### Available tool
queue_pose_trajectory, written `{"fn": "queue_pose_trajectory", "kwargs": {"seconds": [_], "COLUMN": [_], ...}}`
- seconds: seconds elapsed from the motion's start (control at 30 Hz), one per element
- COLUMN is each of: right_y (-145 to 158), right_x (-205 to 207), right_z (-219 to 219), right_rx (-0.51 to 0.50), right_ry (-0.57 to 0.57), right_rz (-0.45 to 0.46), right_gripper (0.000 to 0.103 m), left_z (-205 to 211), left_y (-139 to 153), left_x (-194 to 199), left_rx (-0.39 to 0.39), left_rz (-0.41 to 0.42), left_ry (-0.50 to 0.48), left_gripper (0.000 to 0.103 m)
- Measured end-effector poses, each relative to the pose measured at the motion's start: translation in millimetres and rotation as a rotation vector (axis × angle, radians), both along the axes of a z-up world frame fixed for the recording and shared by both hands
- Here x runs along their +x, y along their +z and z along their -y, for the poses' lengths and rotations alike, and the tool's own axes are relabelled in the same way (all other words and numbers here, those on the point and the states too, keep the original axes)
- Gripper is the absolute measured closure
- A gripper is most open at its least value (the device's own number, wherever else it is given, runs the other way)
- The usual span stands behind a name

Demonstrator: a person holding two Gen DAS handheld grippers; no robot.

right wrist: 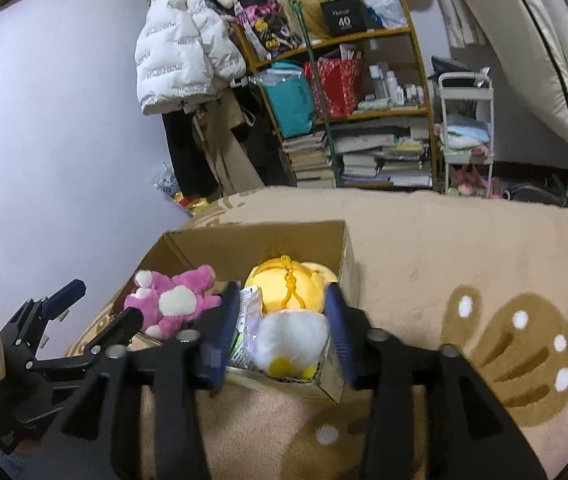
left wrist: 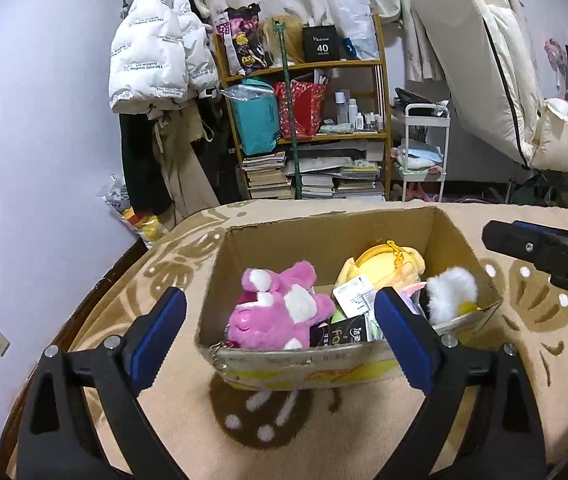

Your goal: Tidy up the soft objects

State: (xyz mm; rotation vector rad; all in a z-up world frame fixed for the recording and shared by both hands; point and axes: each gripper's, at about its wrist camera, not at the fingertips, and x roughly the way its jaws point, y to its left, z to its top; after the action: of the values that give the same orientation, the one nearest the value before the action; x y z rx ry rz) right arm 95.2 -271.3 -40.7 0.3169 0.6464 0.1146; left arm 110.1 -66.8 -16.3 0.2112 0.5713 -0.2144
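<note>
A cardboard box (left wrist: 324,228) stands on a beige blanket and holds a pink plush (left wrist: 276,312), a yellow plush (left wrist: 384,264) and a white fluffy plush with yellow feet (left wrist: 450,290). My left gripper (left wrist: 280,312) is open and empty just in front of the box's near wall. In the right wrist view the box (right wrist: 244,240) holds the pink plush (right wrist: 176,300), the yellow plush (right wrist: 288,284) and the white plush (right wrist: 288,344). My right gripper (right wrist: 280,320) is open above the white plush, its blue pads on either side and not touching it.
The blanket (right wrist: 464,248) with brown paw prints covers the surface. Packets and a card (left wrist: 354,300) also lie in the box. Behind stand a wooden shelf (left wrist: 308,120) with books and bags, a white jacket (left wrist: 156,40) and a white cart (left wrist: 424,152).
</note>
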Motion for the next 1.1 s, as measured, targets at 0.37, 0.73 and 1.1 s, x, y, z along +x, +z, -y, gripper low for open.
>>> {"fn": "queue_pose_trajectory", "kwargs": {"seconds": [0.37, 0.73, 1.1], "right_y": [34, 74, 100], "right_x": [-38, -87, -133], "right_z": [4, -3, -12], "right_rx": [-0.084, -0.15, -0.179], "right_ry": [-0.062, -0.077, -0.067], "right_rz": [0.077, 0.191, 0.28], "right_gripper": [0.0, 0.0, 0.0], "left_z": [-19, -50, -72], "left_y": [30, 70, 96], "left_x": [-38, -83, -139], "left_rx": [-0.012, -0.095, -0.12], "left_rz": [0.051, 0.122, 0.217], "left_ry": [0.037, 0.077, 0.083], "left_gripper": [0.003, 0.001, 0.001]}}
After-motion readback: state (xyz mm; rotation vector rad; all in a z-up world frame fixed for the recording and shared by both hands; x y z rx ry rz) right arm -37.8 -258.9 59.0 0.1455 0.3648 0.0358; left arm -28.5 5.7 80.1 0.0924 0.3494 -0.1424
